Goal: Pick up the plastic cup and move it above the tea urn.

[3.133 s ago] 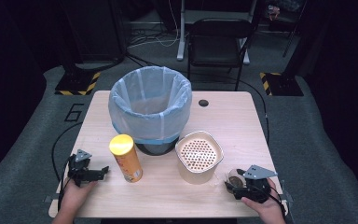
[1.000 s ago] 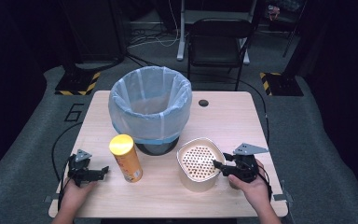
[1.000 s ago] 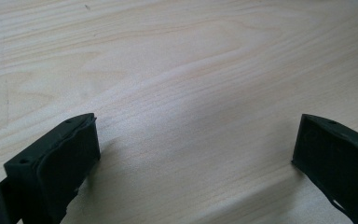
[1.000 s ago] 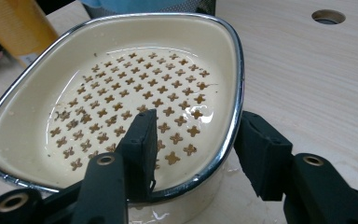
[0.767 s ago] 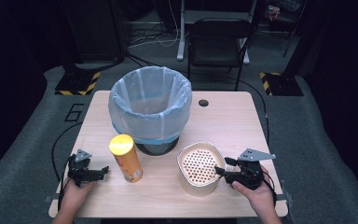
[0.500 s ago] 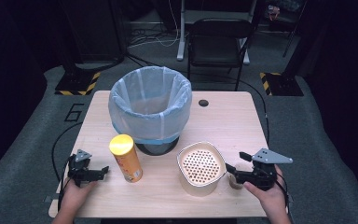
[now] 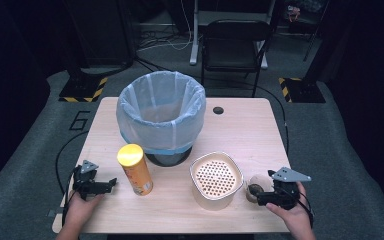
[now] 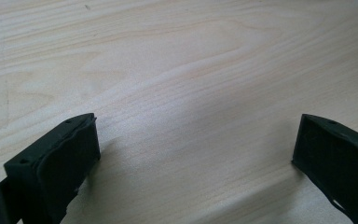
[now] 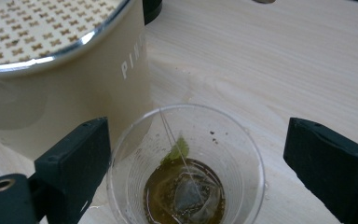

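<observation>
A clear plastic cup [image 9: 186, 186] with a tea bag and a little brown liquid stands near the table's front right [image 7: 254, 189]. My right gripper [image 9: 191, 158] is open around it; its jaws have just been opening, and the cup stands between them. From the high view that gripper [image 7: 261, 195] reaches in from the right. The cup stands just right of a cream container [image 7: 216, 179] with a patterned lid [image 9: 60, 84]. At the front left my left gripper [image 7: 111, 183] rests open on the wood, nothing between its jaws [image 8: 196, 154].
A yellow chip can [image 7: 135, 170] stands upright right of the left gripper. Behind it is a bin with a light blue bag [image 7: 161, 112]. The wooden table [image 7: 240, 130] has a cable hole [image 7: 218, 110]; a black chair [image 7: 235, 42] stands beyond it.
The right gripper left the cream container's right edge, moved right and down, and opened with its jaws around the cup. The left gripper stayed still.
</observation>
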Motion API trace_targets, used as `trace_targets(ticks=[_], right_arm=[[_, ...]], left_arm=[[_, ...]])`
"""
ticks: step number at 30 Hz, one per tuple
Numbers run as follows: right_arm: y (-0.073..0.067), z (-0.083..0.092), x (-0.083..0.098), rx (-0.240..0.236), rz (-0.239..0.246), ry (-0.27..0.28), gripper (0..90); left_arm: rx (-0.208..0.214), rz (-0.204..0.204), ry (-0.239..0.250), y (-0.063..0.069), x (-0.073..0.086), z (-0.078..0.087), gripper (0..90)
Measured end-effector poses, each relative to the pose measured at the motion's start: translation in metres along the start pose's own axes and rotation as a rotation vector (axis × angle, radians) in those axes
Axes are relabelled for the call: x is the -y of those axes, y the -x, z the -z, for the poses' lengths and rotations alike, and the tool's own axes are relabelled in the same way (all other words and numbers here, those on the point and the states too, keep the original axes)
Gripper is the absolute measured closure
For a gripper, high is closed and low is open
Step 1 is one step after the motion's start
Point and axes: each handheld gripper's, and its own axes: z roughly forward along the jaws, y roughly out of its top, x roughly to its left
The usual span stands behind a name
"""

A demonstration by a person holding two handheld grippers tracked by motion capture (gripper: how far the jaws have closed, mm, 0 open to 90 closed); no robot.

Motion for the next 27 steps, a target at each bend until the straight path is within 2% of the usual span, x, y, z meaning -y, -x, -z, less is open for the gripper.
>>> trace_targets(ticks=[4, 7, 12, 16, 23, 25, 27], right_arm=[[0.000, -0.007, 0.006, -0.013, -0.012, -0.014, 10.8], [-0.002, -0.013, 0.013, -0.035, 0.005, -0.035, 17.8], [-0.002, -0.020, 0.019, -0.035, 0.015, -0.060, 20.9], [-0.002, -0.020, 0.021, -0.043, 0.003, -0.058, 28.8], [-0.002, -0.018, 0.018, -0.056, 0.003, -0.063, 30.3], [-0.001, -0.016, 0.017, -0.059, 0.021, -0.063, 30.9], [0.000, -0.010, 0.008, -0.058, 0.018, -0.044, 32.5]], left_arm=[[0.000, 0.000, 0.000, 0.000, 0.000, 0.000, 0.2], [0.000, 0.000, 0.000, 0.000, 0.000, 0.000, 0.2], [0.000, 0.000, 0.000, 0.000, 0.000, 0.000, 0.2], [0.000, 0.000, 0.000, 0.000, 0.000, 0.000, 0.2], [0.000, 0.000, 0.000, 0.000, 0.000, 0.000, 0.2], [0.000, 0.000, 0.000, 0.000, 0.000, 0.000, 0.2], [0.000, 0.000, 0.000, 0.000, 0.000, 0.000, 0.2]])
